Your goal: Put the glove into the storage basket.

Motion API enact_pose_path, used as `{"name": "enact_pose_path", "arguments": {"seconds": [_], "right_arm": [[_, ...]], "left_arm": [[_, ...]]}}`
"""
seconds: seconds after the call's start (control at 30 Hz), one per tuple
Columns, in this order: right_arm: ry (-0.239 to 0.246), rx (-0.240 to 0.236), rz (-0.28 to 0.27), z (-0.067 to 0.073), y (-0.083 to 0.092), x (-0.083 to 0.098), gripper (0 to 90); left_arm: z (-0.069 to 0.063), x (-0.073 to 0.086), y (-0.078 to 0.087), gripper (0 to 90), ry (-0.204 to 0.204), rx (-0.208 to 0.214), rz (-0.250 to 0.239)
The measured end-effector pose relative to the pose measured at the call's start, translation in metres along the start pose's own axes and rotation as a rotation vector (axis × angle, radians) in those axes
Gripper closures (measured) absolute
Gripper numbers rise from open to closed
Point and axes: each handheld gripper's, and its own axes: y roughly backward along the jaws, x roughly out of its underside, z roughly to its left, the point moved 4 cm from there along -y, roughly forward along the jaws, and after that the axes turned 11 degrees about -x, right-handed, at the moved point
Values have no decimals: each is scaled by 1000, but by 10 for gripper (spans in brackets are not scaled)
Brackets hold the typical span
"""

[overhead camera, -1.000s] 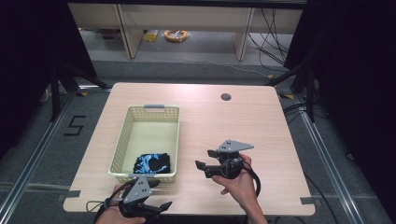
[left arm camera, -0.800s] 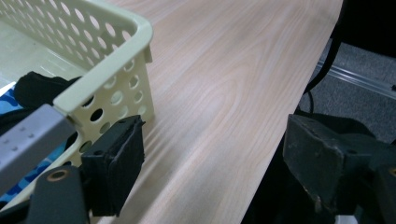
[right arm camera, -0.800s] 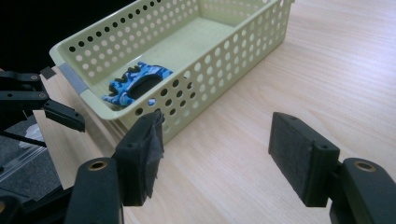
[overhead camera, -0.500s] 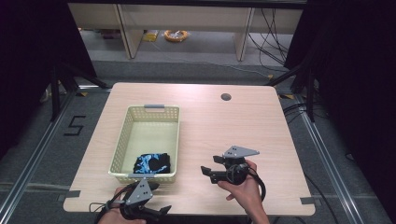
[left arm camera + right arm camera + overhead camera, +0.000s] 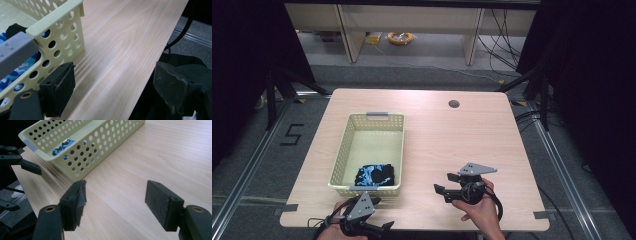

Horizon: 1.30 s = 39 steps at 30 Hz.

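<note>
The basket (image 5: 343, 150) is pale yellow plastic with round holes, and it sits on the left half of the wooden table (image 5: 492, 135). Inside it, at the near end, lies a bunched-up cloth (image 5: 375, 175) that is black with blue camouflage patches. The left gripper (image 5: 374, 216) is at the near edge of the table, just in front of the basket's near wall. In the left gripper view its 2 black jaws stand wide apart, 1 jaw just beside the holey wall and the other out past the table edge, with nothing between them. These jaws have just been opening. The right gripper (image 5: 441, 184) is held over the bare wood to the right of the basket, pointing toward it. In the right gripper view its jaws are also wide apart and there is only table between them. I think the work here is about the cloth in the basket, and both grippers look empty and ready. To do the next step well, 1 gripper should go up over the basket rim (image 5: 75, 146) and come down from the top onto the cloth, not push in from the side, because the wall is in the way. Keep the jaws apart until the pads are on both sides of a thick fold. Then squeeze and lift straight up, so the cloth does not snag on the rim and the light basket does not slide or tip.
</note>
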Motion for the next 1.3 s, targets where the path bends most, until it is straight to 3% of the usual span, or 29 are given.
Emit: {"name": "enact_pose_path", "arguments": {"seconds": [0.03, 0.1, 0.13, 0.17, 0.2, 0.27, 0.33, 0.43, 0.5, 0.53, 0.57, 0.7, 0.73, 0.77, 0.83, 0.87, 0.9, 0.93, 0.97, 1.13, 1.2, 1.3], "right_arm": [[-5, -5, 3, 0, 1, 2, 340], [-31, 8, 8, 2, 3, 4, 339], [-15, -2, 10, -1, 5, 6, 337], [-44, 3, -1, 1, 5, 8, 335], [-22, 1, 3, -1, 6, 9, 335], [-26, 1, 11, -1, 9, 13, 333], [-31, 5, 6, -2, 11, 16, 332], [-79, 5, 4, 0, 14, 23, 329], [-86, 6, 1, 0, 16, 26, 328], [-38, 14, 1, -4, 17, 27, 327], [-38, 14, 1, -4, 17, 27, 327], [-84, 14, 16, -1, 23, 35, 323], [-110, 12, 18, 0, 24, 37, 322], [-80, 8, 0, -2, 24, 38, 321], [-72, 9, 9, -3, 25, 41, 318], [-68, 11, 20, -4, 26, 43, 312], [-107, 13, 19, -1, 27, 45, 310], [-89, 9, 13, -2, 27, 46, 308], [-119, 6, 22, 0, 28, 48, 306], [-79, 14, 29, -3, 31, 56, 285], [-76, 21, 32, -3, 31, 59, 278], [-80, 21, 46, -2, 33, 64, 263]], "left_arm": [[-1, 1, 1, 171, 10, 10, 20], [-1, 1, -1, 171, 16, -4, -4], [0, 2, 0, 171, -4, 1, 9], [1, 2, 0, 171, -15, 0, 3], [1, 2, 0, 171, -15, -1, 3], [0, 2, 0, 171, -9, 6, 2], [3, 3, 1, 171, -37, 4, 25], [1, 4, 0, 171, -20, -1, 13], [0, 4, -1, 171, -10, -6, 17], [0, 4, 0, 171, -4, 6, 30], [0, 4, 0, 171, -4, 6, 30], [0, 5, -1, 171, -6, 0, 27], [2, 6, 0, 171, -34, 1, 37], [2, 6, 0, 171, -34, 1, 37], [-2, 7, -2, 171, 6, -3, 25], [-2, 7, -2, 171, 4, -2, 28], [-2, 7, -2, 171, 2, -1, 30], [-1, 7, -2, 171, -7, 0, 29], [-1, 7, -1, 171, -11, -1, 40], [-1, 8, -1, 171, -22, 6, 42], [-2, 9, -1, 171, -6, 15, 56], [-1, 9, -1, 171, -13, -1, 50]]}}
